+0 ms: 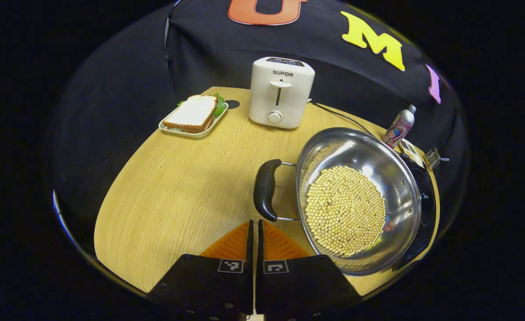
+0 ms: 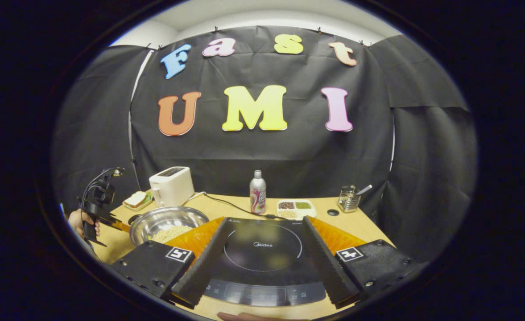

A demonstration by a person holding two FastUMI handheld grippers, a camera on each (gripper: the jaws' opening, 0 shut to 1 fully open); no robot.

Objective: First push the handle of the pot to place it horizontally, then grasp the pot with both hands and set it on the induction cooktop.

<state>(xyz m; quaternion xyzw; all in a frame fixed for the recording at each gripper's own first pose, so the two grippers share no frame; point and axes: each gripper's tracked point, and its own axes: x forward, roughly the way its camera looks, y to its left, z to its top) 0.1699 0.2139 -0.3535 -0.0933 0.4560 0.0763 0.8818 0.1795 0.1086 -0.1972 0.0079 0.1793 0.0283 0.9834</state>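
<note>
A steel pot (image 1: 360, 196) holding pale round beans (image 1: 345, 209) sits on the wooden table (image 1: 173, 196), right of centre in the left gripper view. Its black handle (image 1: 264, 189) points toward me. My left gripper (image 1: 254, 225) is shut, its tips just below the handle's near end, holding nothing. In the right gripper view the pot (image 2: 166, 220) lies at the lower left, beside the black induction cooktop (image 2: 262, 258). My right gripper (image 2: 262, 223) hangs open above the cooktop, a finger on each side. The left gripper (image 2: 96, 209), held by a hand (image 2: 77, 223), stands left of the pot.
A white toaster (image 1: 281, 92) stands at the table's back, with a sandwich on a tray (image 1: 194, 117) to its left. A bottle (image 2: 257, 192), a divided dish (image 2: 294, 207) and a wire holder (image 2: 347, 199) line the table behind the cooktop. A cord (image 2: 226, 205) runs across.
</note>
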